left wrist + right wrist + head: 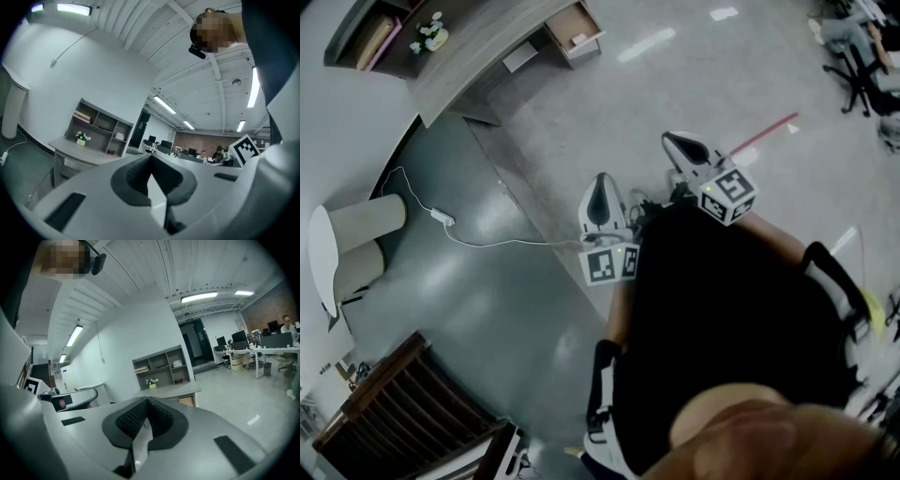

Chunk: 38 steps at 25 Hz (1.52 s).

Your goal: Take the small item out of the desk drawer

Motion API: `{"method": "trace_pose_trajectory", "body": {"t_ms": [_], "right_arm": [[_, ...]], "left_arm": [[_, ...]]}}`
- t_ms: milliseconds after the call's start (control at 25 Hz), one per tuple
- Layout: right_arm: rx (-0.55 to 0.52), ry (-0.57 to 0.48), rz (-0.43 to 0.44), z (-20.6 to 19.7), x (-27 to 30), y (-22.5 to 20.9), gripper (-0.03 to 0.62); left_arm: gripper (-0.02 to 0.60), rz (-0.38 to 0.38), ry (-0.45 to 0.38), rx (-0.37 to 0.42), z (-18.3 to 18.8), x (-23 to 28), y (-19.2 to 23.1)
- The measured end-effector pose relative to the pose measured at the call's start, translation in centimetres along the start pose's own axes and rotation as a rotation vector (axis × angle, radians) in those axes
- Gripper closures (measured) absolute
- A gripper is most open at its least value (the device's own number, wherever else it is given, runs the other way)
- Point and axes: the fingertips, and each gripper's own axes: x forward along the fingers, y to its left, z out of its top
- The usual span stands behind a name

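— Small item [579,40], pale, sits in open drawer [575,36] under desk [478,56], well away from person.
— Tools?
— Left gripper [151,158] & right gripper [146,400]: both pressed together, nothing btwn.
— Handling?
— Too tiny to ID. Prob light, maybe slippery. I'd come in from above, pinch across its narrow sides, gently.
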Motion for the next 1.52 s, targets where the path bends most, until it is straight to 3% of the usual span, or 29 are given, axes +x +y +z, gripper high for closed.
{"method": "trace_pose_trajectory", "body": {"t_ms": [440,800,1120,1520], "right_arm": [[-0.031,-0.016,-0.045,-0.7,2.8,2.8,0.594],[-0.025,-0.009,-0.03,-0.5,7.4,1.7,0.594],[-0.006,0.012,-0.025,2.1,13.9,-2.7,0.594],[-0.015,0.051,-0.004,6.2,21.4,-11.9,0.594]], "left_arm": [[0.584,-0.039,0.004,-0.004,0.0,-0.5,4.0],[0.584,-0.003,-0.003,-0.019,0.6,2.8,6.9],[0.584,-0.005,0.005,0.001,2.6,10.1,9.5],[0.584,0.024,0.028,0.011,4.1,22.0,10.3]]}}
